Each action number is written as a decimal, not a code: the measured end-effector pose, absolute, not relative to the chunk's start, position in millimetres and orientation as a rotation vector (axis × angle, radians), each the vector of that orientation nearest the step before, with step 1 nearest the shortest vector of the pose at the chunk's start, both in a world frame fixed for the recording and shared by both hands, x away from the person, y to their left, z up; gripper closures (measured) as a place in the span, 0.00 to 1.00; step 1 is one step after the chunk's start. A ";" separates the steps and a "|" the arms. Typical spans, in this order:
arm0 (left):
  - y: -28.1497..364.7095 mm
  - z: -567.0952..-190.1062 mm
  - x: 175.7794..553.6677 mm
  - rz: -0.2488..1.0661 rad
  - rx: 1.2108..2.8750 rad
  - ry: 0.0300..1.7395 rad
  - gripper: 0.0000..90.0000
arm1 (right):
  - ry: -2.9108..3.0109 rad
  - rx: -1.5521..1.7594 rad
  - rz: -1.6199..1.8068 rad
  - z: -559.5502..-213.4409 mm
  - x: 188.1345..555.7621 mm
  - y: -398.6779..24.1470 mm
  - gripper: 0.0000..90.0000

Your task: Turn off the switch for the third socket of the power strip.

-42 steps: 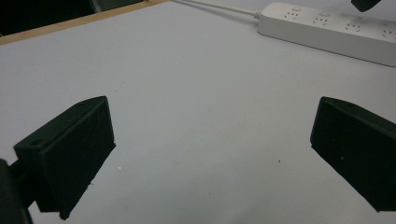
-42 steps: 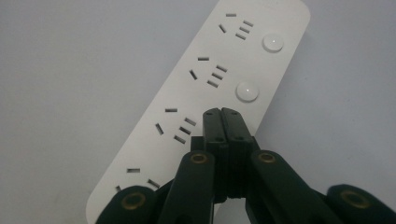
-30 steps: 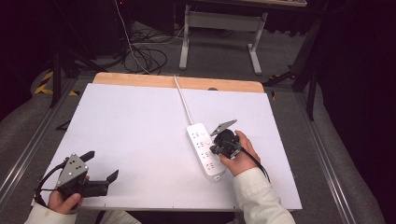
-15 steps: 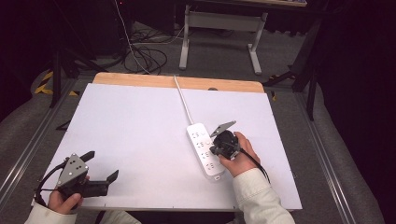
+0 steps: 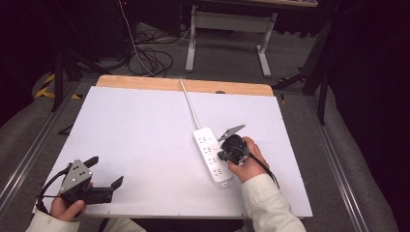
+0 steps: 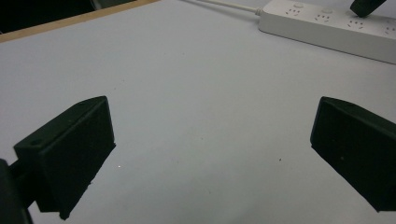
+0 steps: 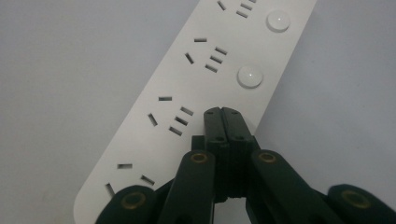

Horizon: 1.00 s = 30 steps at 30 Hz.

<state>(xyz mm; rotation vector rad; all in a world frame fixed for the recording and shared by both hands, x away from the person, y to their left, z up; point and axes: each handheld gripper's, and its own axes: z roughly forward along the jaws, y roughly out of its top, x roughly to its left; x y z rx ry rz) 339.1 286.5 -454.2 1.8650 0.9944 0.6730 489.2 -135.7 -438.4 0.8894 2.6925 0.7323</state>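
The right claw (image 7: 221, 112) is clenched, its two black jaws pressed flat together with nothing between them, and its joined tip is set down on the power strip (image 7: 205, 88) right where a round button would sit in line with the two other buttons (image 7: 251, 76) further along. Held like that, the closed jaws make one blunt finger, which looks suited to pushing a switch rather than gripping anything; whether the tip is pressing the switch down or merely touching it cannot be told. In the high view the right claw (image 5: 223, 155) leans in from the strip's right side, the hand behind it resting on the worktop (image 5: 145, 130)

The left claw (image 6: 210, 154) is released, its jaws standing wide apart over bare surface near the front left corner, well away from the strip; in the high view the left claw (image 5: 104, 176) seems parked there, out of the way

The power strip (image 5: 212, 154) lies a little right of the worktop's middle, slanted, its white cord (image 5: 189, 104) running off toward the far wooden edge (image 5: 183, 86). It is a long bar of smooth, glossy white plastic with rounded ends, a row of slotted sockets, and a domed white button beside each. The worktop is a flat, matt white sheet. The jaws are matt black blocks on arms joined by brass-coloured pins
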 end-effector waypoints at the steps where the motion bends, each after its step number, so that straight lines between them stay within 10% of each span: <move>1: 286.4 -454.2 339.2 0.674 1.865 0.995 0.00 | 2.691 0.895 0.726 -438.3 489.0 -134.8 1.00; 30: 285.3 -454.7 339.5 0.672 1.875 0.993 0.00 | 2.659 0.915 0.670 -438.2 485.1 -129.1 1.00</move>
